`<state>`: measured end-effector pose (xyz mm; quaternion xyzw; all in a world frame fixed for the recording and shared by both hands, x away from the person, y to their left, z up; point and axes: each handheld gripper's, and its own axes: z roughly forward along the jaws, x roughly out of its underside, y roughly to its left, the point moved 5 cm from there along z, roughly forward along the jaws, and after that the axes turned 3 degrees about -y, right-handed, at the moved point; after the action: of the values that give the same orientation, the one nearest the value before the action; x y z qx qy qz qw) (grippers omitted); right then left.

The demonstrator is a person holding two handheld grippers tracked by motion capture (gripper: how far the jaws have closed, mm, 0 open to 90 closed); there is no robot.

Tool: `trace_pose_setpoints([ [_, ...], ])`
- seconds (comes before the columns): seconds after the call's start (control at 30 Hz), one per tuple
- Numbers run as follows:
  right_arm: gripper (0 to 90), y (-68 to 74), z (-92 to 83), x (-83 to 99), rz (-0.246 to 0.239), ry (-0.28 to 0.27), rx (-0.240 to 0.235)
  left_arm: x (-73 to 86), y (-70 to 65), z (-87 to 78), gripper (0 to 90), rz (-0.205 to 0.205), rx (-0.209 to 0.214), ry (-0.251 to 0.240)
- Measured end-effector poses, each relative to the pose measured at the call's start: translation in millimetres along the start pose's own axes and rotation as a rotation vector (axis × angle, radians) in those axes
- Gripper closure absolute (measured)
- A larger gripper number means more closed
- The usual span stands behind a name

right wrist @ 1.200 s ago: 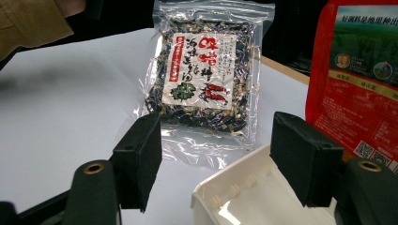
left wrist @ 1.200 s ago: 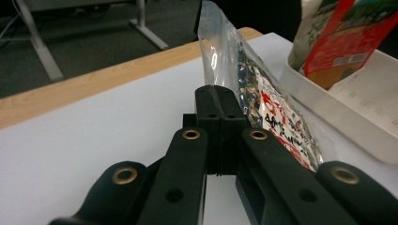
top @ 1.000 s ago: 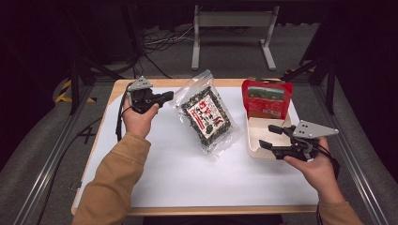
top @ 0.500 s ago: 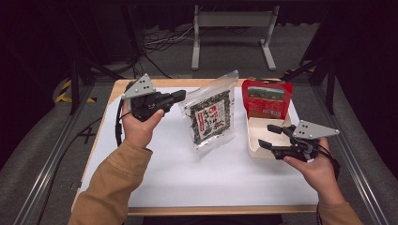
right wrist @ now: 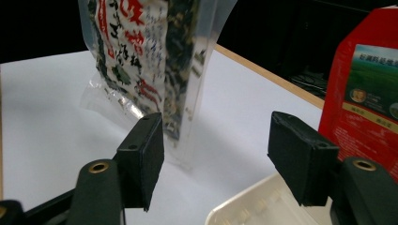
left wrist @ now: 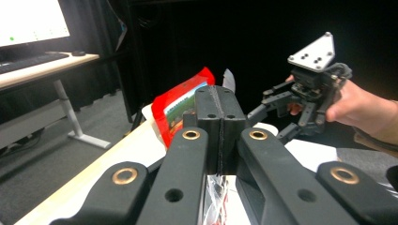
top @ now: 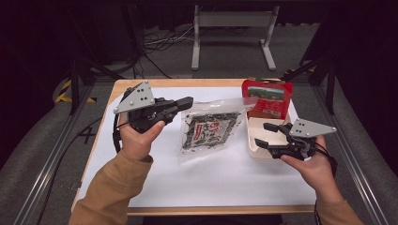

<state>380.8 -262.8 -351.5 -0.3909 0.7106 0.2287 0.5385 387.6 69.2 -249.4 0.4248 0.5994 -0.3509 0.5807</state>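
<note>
A clear bag of dark dried food [top: 211, 132] with red print hangs tilted over the white sheet. My left gripper [top: 187, 101] is shut on its upper left edge and holds it up. In the left gripper view the jaws [left wrist: 218, 112] are pressed together, with crinkled plastic [left wrist: 215, 187] below them. My right gripper [top: 263, 134] stands open at the right, over the near edge of a white tray [top: 253, 145]. In the right gripper view the bag [right wrist: 141, 61] stands just beyond the open jaws [right wrist: 216, 150], with nothing between them.
A red box lid [top: 265, 97] stands upright behind the white tray at the table's right. The same red box [right wrist: 371, 89] rises at the right of the right gripper view. A white sheet [top: 211, 183] covers the wooden table. A metal stand [top: 232, 28] is on the floor beyond.
My left gripper has risen and moved right with the bag's edge in it, so the bag has come up off the sheet and hangs tilted. The right hand has stayed in place.
</note>
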Motion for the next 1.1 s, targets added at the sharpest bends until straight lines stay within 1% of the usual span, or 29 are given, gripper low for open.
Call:
trace_pose_setpoints([
  [0.07,36.2,0.8,3.5,-2.5,0.002,-0.002,-0.022,-0.1,-2.2,-0.5,90.0,0.006,0.005,0.001],
  [0.1,34.8,2.1,5.9,-4.1,0.005,-0.005,-0.043,-0.2,-4.1,-0.9,90.0,0.002,0.011,0.001],
  [0.17,32.7,6.0,13.0,-7.8,0.011,-0.015,-0.091,-0.8,-6.5,-1.5,90.0,0.012,0.013,0.002],
  [0.27,31.1,8.7,23.3,-12.3,0.003,-0.026,-0.123,-1.2,-9.9,-1.7,90.0,0.014,0.024,0.002],
  [0.33,30.7,9.6,29.1,-14.6,0.006,-0.033,-0.140,-1.2,-11.3,-1.8,90.0,0.014,0.027,0.002],
  [0.43,30.6,10.6,38.0,-18.7,-0.003,-0.037,-0.159,-0.6,-12.0,-2.4,90.0,0.013,0.029,0.001],
  [0.5,30.4,12.0,41.9,-21.1,-0.003,-0.040,-0.175,0.0,-12.1,-2.3,90.0,0.012,0.031,0.001],
  [0.57,30.4,13.2,45.0,-23.2,-0.009,-0.038,-0.184,1.4,-11.7,-1.6,90.0,0.000,0.040,0.003],
  [0.63,30.4,14.4,47.5,-24.9,-0.011,-0.041,-0.194,2.4,-11.8,-0.8,90.0,-0.002,0.040,0.001],
  [0.67,30.8,15.1,48.8,-25.7,-0.011,-0.044,-0.203,2.8,-11.9,-0.6,90.0,-0.002,0.040,0.003],
  [0.73,33.1,16.1,51.7,-26.5,-0.025,-0.041,-0.223,2.9,-12.7,-0.4,90.0,-0.005,0.045,0.000],
  [0.77,33.7,16.6,53.8,-27.0,-0.023,-0.040,-0.230,2.8,-12.4,-0.5,90.0,0.001,0.043,0.000],
  [0.8,35.2,16.6,55.2,-27.5,-0.024,-0.043,-0.236,2.6,-12.8,-0.4,90.0,-0.003,0.044,-0.001],
  [0.87,37.1,17.7,59.1,-28.5,-0.027,-0.048,-0.265,2.7,-12.4,-0.4,90.0,-0.001,0.045,0.001],
  [0.97,39.4,18.6,64.7,-29.2,-0.023,-0.055,-0.298,3.3,-11.6,-0.6,90.0,-0.007,0.044,0.000],
  [1.1,42.3,19.0,72.6,-27.5,-0.018,-0.062,-0.331,4.7,-9.9,-1.4,90.0,-0.010,0.043,-0.002],
])
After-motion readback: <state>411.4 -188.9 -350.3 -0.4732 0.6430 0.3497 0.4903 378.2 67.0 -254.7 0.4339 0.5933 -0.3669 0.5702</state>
